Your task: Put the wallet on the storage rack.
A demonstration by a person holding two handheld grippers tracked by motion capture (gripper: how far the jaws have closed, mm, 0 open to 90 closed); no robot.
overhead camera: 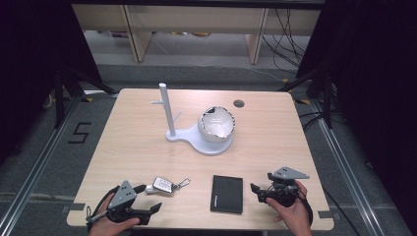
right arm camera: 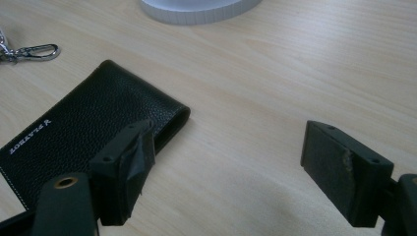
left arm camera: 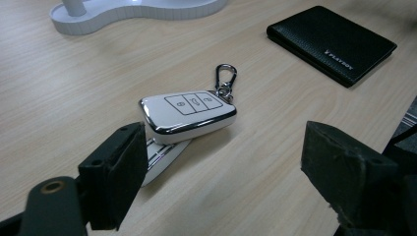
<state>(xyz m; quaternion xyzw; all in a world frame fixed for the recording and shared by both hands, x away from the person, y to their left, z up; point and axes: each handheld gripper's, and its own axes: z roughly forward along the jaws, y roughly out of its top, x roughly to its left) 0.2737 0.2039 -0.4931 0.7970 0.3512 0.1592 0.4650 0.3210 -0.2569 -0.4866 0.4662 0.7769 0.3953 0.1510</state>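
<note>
A white car key fob (left arm camera: 187, 115) with a chrome edge lies low and left of centre in the high view, on the wooden table (overhead camera: 133, 142), a small silver clip (left arm camera: 225, 77) trailing from its far end. In the left gripper view it rests partly on a pale flat tag whose markings are too small to read. The left gripper (left arm camera: 216, 172) sits at the lower left of the high view with its jaws spread wide and nothing between them; the fob lies just ahead of one jaw, apart from it. To the right of the fob, well clear of it, a black leather wallet (overhead camera: 227, 193) lies flat. The right gripper (right arm camera: 226, 167), at the lower right, is likewise spread and empty, one jaw overlapping the wallet's corner in its own view; contact cannot be told. Toward the frame's upper centre stands a white stand (overhead camera: 206, 143) with a post (overhead camera: 166, 109), carrying a white bowl (overhead camera: 216, 124) tipped sideways; what it holds cannot be made out.
</note>
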